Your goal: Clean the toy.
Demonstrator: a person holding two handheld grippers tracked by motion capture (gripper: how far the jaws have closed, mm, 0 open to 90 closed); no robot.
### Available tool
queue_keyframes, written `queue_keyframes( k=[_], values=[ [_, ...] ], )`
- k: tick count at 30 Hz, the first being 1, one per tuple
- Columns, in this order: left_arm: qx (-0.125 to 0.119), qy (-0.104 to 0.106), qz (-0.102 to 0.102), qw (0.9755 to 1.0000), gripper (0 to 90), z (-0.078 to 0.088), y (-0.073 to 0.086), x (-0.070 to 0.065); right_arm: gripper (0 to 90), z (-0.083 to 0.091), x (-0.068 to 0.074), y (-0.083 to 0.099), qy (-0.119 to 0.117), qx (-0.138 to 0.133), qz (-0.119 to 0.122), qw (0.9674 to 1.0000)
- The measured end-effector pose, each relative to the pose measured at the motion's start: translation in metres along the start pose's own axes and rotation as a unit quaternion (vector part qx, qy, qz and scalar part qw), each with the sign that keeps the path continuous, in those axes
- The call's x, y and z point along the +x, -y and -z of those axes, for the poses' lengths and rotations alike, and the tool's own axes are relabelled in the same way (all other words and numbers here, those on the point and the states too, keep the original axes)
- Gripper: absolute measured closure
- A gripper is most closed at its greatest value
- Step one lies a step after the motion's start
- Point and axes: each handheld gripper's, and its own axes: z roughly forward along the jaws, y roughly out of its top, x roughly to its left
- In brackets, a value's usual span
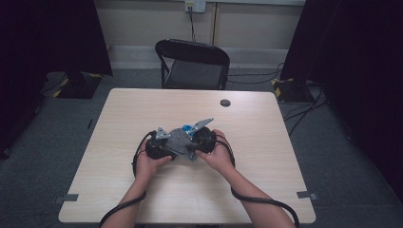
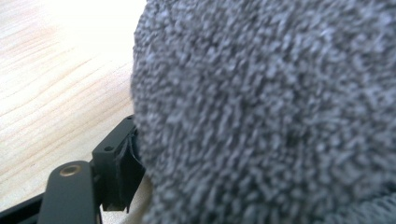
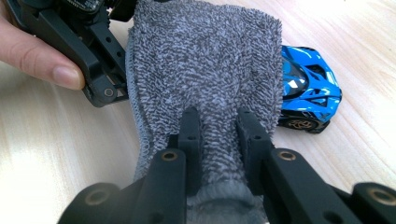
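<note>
Right fingers (image 3: 218,126): clenched on a fold of the grey towel (image 3: 205,60).
Left fingers (image 2: 140,186): grasping the towel's far edge.
Towel: stretched between both fingers, above the table (image 3: 56,140).
Blue toy car (image 3: 308,93): just beside the right fingers, partly under the towel.

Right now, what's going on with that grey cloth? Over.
Right gripper clamped on grey cloth. Left gripper at its far edge, grip unclear. Blue toy car half under the cloth.
</note>
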Motion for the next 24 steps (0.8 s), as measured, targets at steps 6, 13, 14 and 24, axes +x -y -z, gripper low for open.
queue_keyframes(
  k=[6, 13, 14, 24],
  values=[
    [0.000, 0.000, 0.000, 1.0000, 24.2, 0.000, 0.000, 0.000, 74.7, -0.006, 0.000, -0.002, 0.002, 0.008, 0.001, 1.0000],
    [0.000, 0.000, 0.000, 1.0000, 24.2, 0.000, 0.000, 0.000, 74.7, -0.014, -0.001, -0.005, 0.004, 0.018, 0.001, 0.9998],
    [0.000, 0.000, 0.000, 1.0000, 24.2, 0.000, 0.000, 0.000, 74.6, -0.015, -0.002, -0.005, 0.003, 0.017, 0.001, 0.9999],
    [0.000, 0.000, 0.000, 1.0000, 24.2, 0.000, 0.000, 0.000, 74.5, -0.020, -0.006, -0.008, 0.000, 0.021, -0.001, 0.9998]
  ],
)
